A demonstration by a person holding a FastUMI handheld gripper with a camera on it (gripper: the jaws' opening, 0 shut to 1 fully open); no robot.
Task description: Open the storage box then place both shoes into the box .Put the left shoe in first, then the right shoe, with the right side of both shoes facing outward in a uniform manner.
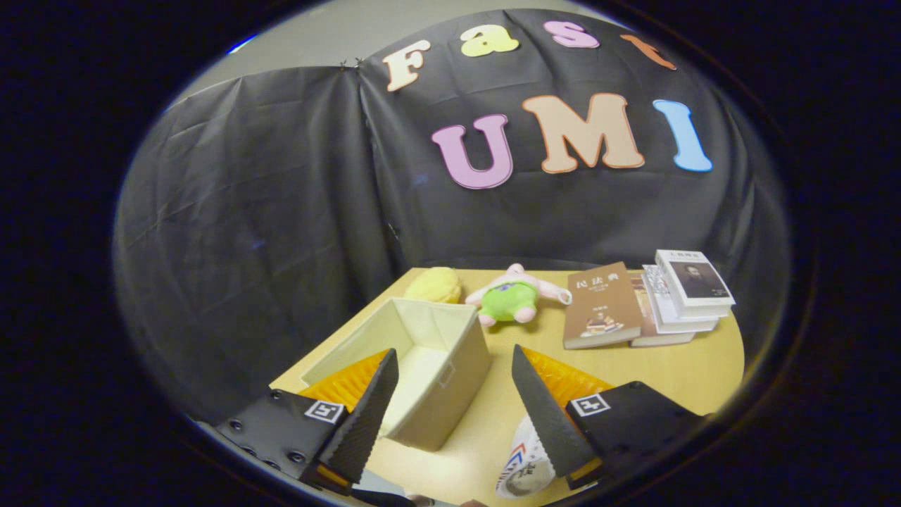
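The gripper (454, 366) hangs above the table (676, 370), fingers spread wide, gripping nothing. The open storage box (422, 366) sits between them, toward eleven o'clock. A shoe (524, 465) peeks beside the right finger at five. Beyond: a yellow plush (433, 285), a green-shirted doll (517, 296) at twelve, books (647, 299) at two.

Open beige storage box (422, 366) on table; white shoe (524, 461) beside it.
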